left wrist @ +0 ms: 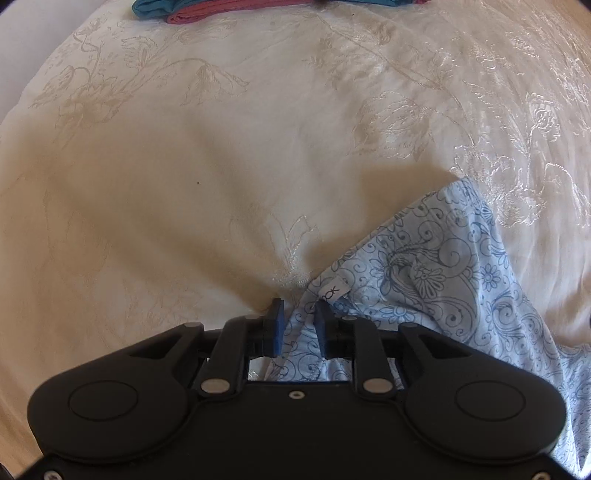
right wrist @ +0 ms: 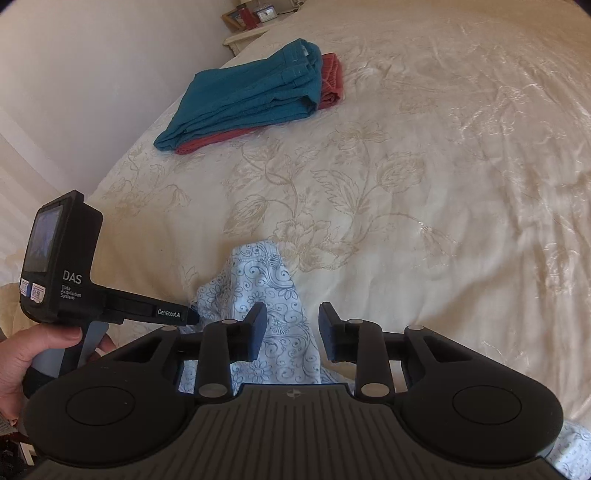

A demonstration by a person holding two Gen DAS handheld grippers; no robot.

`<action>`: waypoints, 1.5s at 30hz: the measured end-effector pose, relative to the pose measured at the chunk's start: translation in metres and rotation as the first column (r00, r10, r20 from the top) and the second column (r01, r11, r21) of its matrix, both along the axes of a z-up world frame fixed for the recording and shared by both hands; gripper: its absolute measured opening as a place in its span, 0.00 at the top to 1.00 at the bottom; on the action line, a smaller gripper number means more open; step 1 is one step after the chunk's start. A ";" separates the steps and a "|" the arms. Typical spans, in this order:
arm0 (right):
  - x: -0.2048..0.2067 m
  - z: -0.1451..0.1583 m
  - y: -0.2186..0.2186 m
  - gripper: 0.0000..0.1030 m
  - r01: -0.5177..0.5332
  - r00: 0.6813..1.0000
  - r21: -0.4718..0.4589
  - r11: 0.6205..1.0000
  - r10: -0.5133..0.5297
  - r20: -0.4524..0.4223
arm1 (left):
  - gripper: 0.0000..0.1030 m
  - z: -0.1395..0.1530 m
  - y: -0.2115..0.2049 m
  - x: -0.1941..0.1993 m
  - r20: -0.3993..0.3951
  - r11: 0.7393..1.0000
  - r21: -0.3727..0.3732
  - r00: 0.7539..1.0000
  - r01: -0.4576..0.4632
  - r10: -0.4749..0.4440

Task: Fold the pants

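Observation:
The pants (left wrist: 424, 277) are light blue with a dark blue scroll-and-flower print. They lie bunched on a cream embroidered bedspread (left wrist: 184, 166). A white label shows near the cloth's edge. My left gripper (left wrist: 300, 325) points steeply down and is shut on a gathered fold of the pants. In the right wrist view the pants (right wrist: 258, 284) rise in a small peak between the fingers of my right gripper (right wrist: 293, 325). Its jaws stand apart, and the right pad is clear of the cloth. A hand (right wrist: 33, 354) holds the left gripper's body at the left.
A folded stack of teal pants (right wrist: 251, 96) over a red garment (right wrist: 332, 85) lies far back on the left of the bed; it also shows as the teal and red stack (left wrist: 207, 9). The bed's edge and a white wall are to the left. A nightstand (right wrist: 251, 22) stands behind.

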State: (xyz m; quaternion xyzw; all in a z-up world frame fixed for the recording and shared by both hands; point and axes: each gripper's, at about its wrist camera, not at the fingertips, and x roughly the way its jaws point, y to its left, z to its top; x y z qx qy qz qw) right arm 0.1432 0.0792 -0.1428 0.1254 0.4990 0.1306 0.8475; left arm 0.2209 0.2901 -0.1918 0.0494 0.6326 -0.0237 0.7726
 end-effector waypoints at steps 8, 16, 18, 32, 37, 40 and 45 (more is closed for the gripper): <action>0.042 -0.059 0.015 0.60 -0.033 0.991 0.024 0.999 0.036 -0.133 | 0.69 0.001 0.002 -0.002 0.006 0.999 -0.025 0.999 0.032 -0.032; 0.023 -0.019 0.037 0.97 -0.068 0.996 0.085 0.994 0.073 -0.053 | 0.70 0.023 0.027 -0.006 0.039 0.999 -0.034 0.999 0.003 -0.002; 0.002 0.007 0.052 0.97 -0.121 0.993 0.064 0.991 0.120 0.011 | 0.70 0.035 0.038 -0.011 0.069 0.999 -0.041 0.998 -0.007 0.010; -0.099 -0.008 0.155 0.97 -0.374 0.927 -0.093 0.923 0.373 -0.025 | 0.70 0.074 0.058 -0.038 0.175 0.999 0.018 0.984 0.039 -0.042; -0.094 -0.020 0.165 0.96 -0.356 0.934 -0.098 0.929 0.354 -0.043 | 0.70 0.074 0.042 -0.051 0.174 0.991 -0.004 0.976 0.131 -0.129; -0.090 -0.016 0.163 0.93 -0.334 0.943 -0.109 0.936 0.333 -0.027 | 0.70 0.070 0.028 -0.056 0.159 0.982 -0.039 0.971 0.184 -0.176; -0.115 0.011 0.135 0.81 -0.308 0.950 -0.108 0.945 0.312 0.018 | 0.70 0.054 0.008 -0.061 0.123 0.970 -0.047 0.965 0.240 -0.232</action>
